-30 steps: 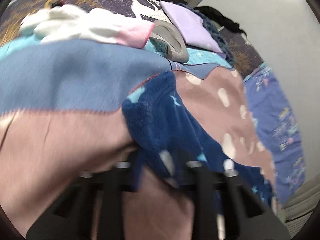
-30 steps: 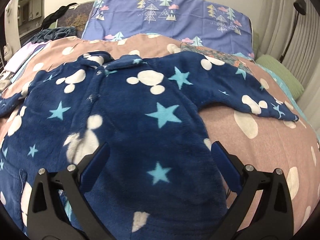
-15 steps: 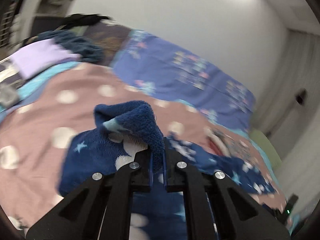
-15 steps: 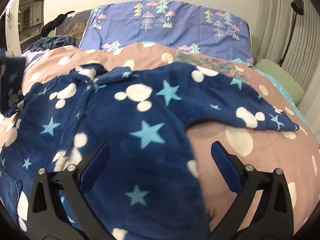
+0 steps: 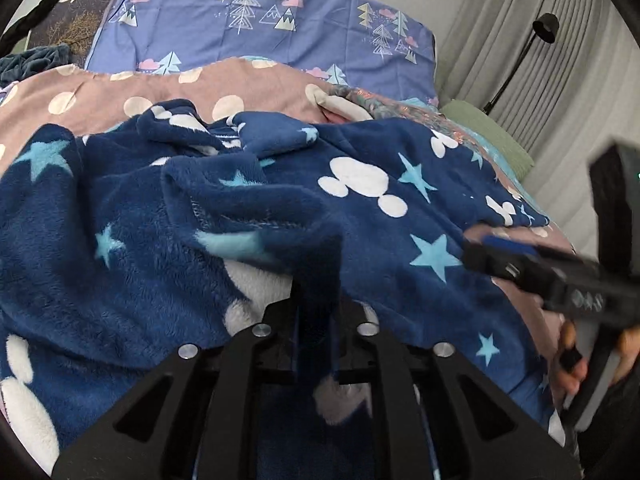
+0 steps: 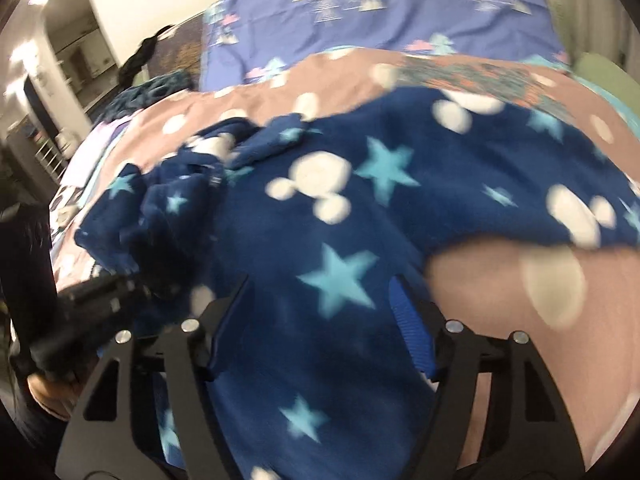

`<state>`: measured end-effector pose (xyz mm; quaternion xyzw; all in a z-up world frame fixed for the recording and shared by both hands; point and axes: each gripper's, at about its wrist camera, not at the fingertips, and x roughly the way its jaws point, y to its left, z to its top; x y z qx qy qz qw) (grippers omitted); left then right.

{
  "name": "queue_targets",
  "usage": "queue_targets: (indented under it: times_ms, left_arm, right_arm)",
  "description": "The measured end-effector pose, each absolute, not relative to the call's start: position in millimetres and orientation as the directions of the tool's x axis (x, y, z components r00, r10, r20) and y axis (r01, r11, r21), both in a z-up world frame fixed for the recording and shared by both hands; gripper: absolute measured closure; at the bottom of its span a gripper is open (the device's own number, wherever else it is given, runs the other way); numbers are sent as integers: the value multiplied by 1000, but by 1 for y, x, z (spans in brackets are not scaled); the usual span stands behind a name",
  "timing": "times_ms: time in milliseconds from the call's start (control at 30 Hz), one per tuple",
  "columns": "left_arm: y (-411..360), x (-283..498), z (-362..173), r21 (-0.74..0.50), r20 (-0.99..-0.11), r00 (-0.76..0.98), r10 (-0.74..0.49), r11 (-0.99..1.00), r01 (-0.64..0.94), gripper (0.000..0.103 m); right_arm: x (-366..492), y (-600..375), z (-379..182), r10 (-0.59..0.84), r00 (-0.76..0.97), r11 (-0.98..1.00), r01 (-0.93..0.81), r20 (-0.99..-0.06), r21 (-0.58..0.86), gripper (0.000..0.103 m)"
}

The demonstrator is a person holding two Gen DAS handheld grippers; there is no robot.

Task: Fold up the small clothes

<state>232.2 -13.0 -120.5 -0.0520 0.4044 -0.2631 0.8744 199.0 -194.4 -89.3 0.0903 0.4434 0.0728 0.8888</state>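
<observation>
Two grippers work one navy fleece top (image 5: 380, 216) printed with light-blue stars and white mouse-head shapes; no readable writing, brand or label on anything in either view. Top lies spread across the middle of a pink polka-dot duvet (image 5: 120, 92), collar toward the duvet's far edge.

Left wrist view, left to right: the top's left side is bunched and folded over onto its body, stitched hem edge showing. Left gripper (image 5: 316, 312) sits at bottom centre, fingers closed tight on a fold of that fleece, the sleeve end (image 5: 248, 208) draped just ahead of the tips. Right of it the front panel lies flat, and the other sleeve reaches toward the duvet's right edge. Far right, blurred, the right gripper (image 5: 496, 248) and the hand holding it (image 5: 572, 360). Behind: blue pillow with pine trees and pink clouds (image 5: 260, 20) at the duvet's far edge, green pillow (image 5: 488, 136) at the right, grey curtains (image 5: 560, 40), black lamp (image 5: 546, 28).

Right wrist view, blurred: left gripper (image 6: 120, 280) at the left edge with bunched fleece on it. Right gripper (image 6: 320, 304) at bottom centre, blue-padded fingers (image 6: 412, 336) spread wide apart over the top's lower body, holding nothing; whether they touch the cloth I cannot tell. Outstretched sleeve (image 6: 560, 208) lies flat toward the right edge.
</observation>
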Motion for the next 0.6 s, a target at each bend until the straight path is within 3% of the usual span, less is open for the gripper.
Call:
queue_targets:
  times_ms: [100,267,433,600]
  left_arm:
    - [-4,224,-116,-307,-659,548,-516,849,430,76]
    - [0,225,-126,-317,-658,553,-512,854,413,76]
    - [-7,227,-121,-317,-633,556,-538,836,448,92]
    - [-38,225,-109,-209,-632,563,-534,816,539,93]
  right_arm:
    - [221,-169,-85,251,571,967,-119,-782,223,32]
    - [246,-136,-75,373,514,927,-229,-772,296,32]
    - [251,-112,-53,453,478,883,-358,-753,304,32]
    - [244,-132,-53,380,524,922,-282,-762,266,33]
